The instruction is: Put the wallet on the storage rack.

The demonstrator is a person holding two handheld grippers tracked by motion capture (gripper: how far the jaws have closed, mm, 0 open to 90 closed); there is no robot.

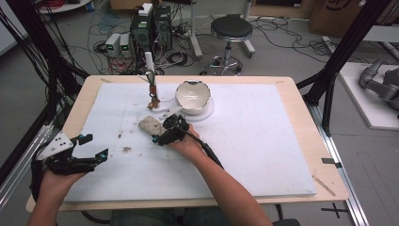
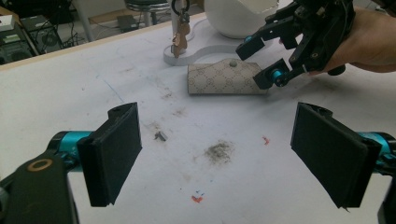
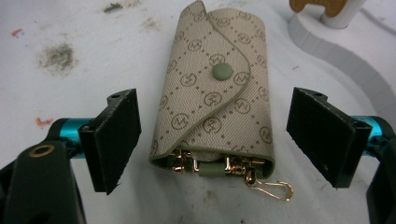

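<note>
Straddling the beige key pouch that lies flat on the desk between its spread jaws, the right tool has yet to pinch it, while the left tool waits open nearby.

The key pouch lies flat on the desk, and bare white surface runs free on its near side and out to its right. Behind it, touching or nearly so, sits the white stand base with the white bowl on it and an upright post hung with a key ring, which closes off any approach from the far side. The right gripper straddles the pouch, jaws spread, with a little room on either flank (gold clips jut from the pouch's near end). The left gripper hangs well to the pouch's left over free desk, jaws apart.
</note>
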